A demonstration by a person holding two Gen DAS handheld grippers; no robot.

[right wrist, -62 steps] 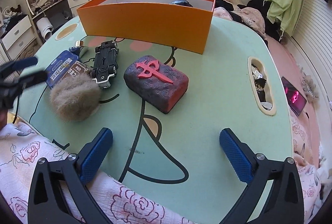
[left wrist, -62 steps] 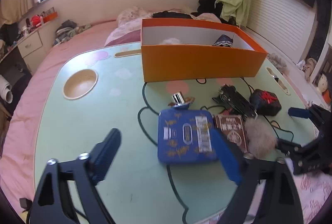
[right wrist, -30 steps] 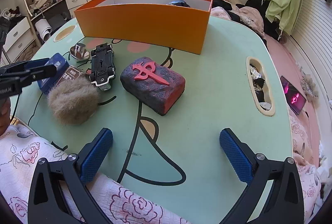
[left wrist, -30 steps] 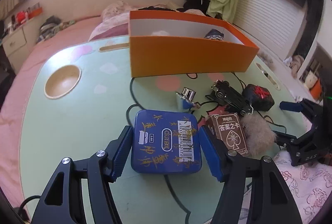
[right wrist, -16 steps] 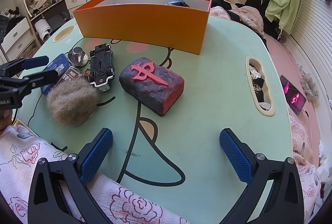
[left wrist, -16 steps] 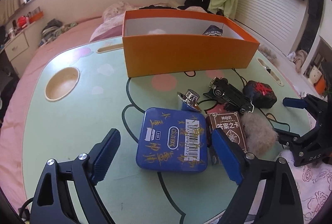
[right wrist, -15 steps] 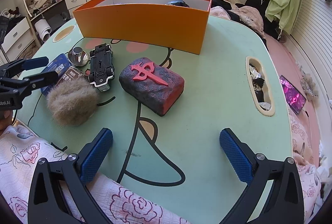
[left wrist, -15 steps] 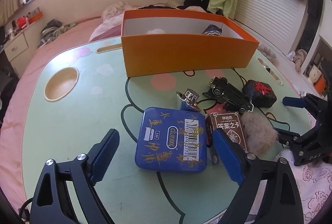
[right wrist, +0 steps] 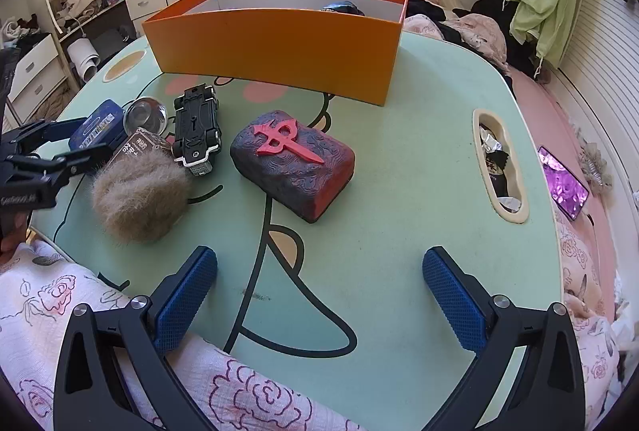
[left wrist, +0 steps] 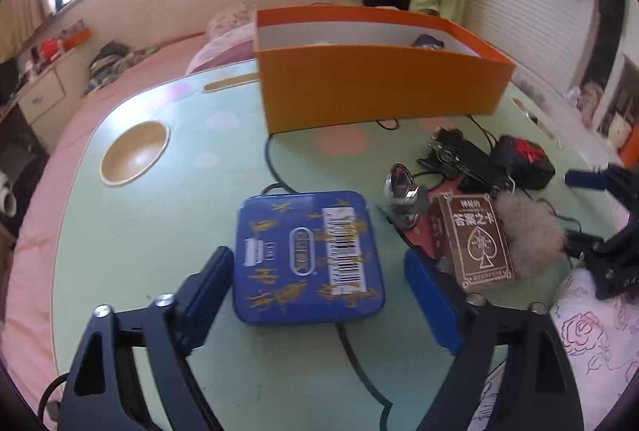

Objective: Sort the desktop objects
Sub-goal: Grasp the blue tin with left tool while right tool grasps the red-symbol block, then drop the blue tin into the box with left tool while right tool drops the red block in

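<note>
A blue tin (left wrist: pixel 307 255) lies flat on the green table (left wrist: pixel 159 231). It sits between the fingers of my left gripper (left wrist: pixel 317 261), whose jaws are closing. The left pad is at the tin's edge and a gap remains at the right pad. To the tin's right are a silver piece (left wrist: pixel 403 199), a brown card box (left wrist: pixel 475 239), a fluffy ball (right wrist: pixel 139 195), a black toy car (right wrist: pixel 197 127) and a dark block with a red cross (right wrist: pixel 295 159). The orange box (right wrist: pixel 279 47) stands behind them. My right gripper (right wrist: pixel 319 257) is open and empty at the table's near edge.
A round wooden recess (left wrist: pixel 133 153) sits at the table's far left. An oblong slot (right wrist: pixel 499 167) holding scraps runs along the right side. A floral cloth (right wrist: pixel 239 391) covers the near edge. A lit phone (right wrist: pixel 563 187) lies on the pink bedding beyond.
One second ago the left pads were against the blue tin. They then spread wide and have now come inward again around it. The right gripper has not moved.
</note>
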